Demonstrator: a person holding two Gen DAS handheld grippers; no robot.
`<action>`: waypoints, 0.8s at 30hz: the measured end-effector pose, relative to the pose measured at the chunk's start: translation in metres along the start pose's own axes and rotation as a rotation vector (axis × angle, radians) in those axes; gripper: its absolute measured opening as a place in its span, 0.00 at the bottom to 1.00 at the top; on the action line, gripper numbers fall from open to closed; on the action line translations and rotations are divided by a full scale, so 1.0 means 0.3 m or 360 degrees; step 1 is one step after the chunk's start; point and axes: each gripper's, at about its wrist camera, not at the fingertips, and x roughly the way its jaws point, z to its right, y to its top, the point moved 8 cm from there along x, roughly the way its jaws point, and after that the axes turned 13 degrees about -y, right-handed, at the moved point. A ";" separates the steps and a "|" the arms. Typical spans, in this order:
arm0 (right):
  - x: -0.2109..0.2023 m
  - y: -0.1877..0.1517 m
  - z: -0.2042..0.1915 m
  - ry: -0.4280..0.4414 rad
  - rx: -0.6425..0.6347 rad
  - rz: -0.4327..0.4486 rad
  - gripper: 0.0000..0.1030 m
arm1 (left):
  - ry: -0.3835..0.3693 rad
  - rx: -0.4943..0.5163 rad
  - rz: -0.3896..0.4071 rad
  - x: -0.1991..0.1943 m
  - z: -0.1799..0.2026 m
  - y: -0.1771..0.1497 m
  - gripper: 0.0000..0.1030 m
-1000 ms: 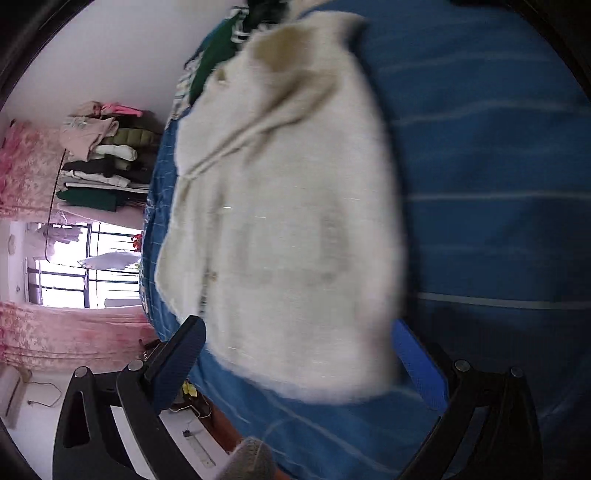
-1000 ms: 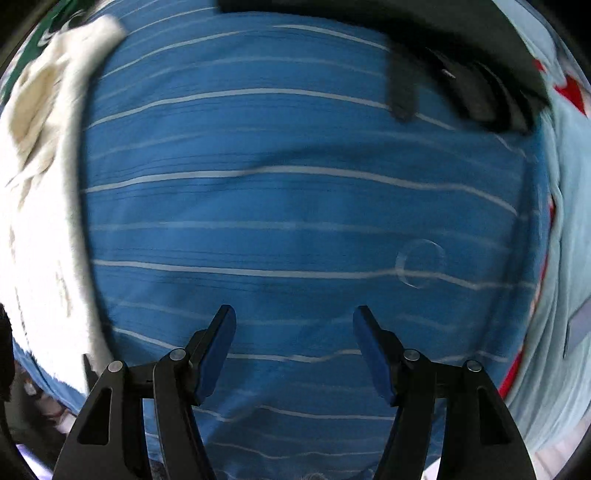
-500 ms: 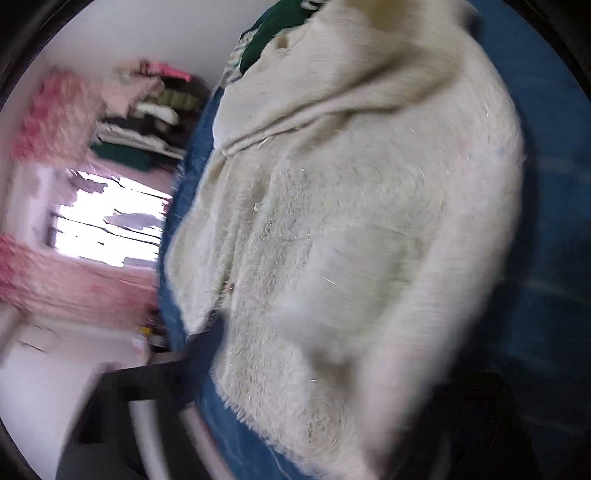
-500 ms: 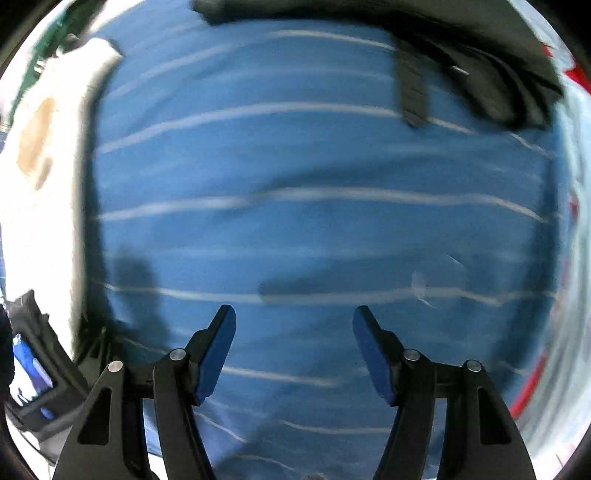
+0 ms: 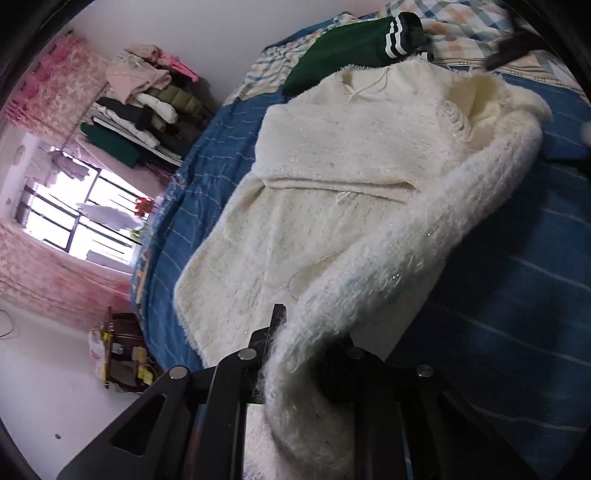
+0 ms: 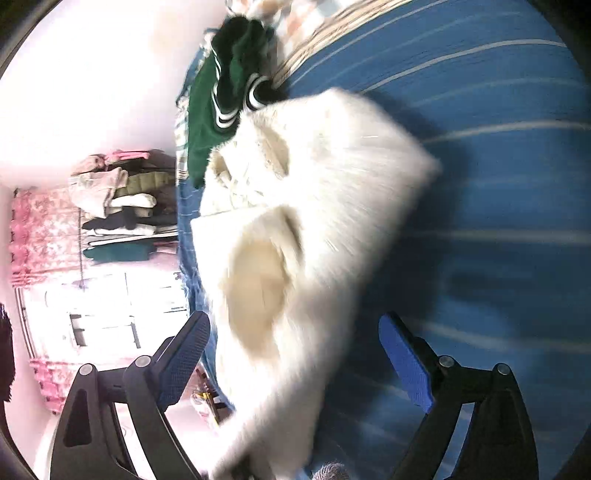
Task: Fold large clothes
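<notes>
The fluffy cream-white knitted sweater [image 5: 332,229] carries faint blue tints along its raised edge. Under it lies a blue bedsheet [image 5: 517,295] with thin pale stripes. A dark green garment [image 5: 343,48] has white-striped cuffs. The pillow fabric [image 5: 458,22] is checked in beige, orange and blue. The floral curtains [image 5: 48,96] are pink. The right gripper's finger pads [image 6: 404,360] are blue.
</notes>
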 end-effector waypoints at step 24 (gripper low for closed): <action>0.593 0.049 -1.065 -0.1002 -0.0361 -0.0120 0.21 | -0.0598 -0.0517 -0.0217 0.303 -0.833 0.136 0.14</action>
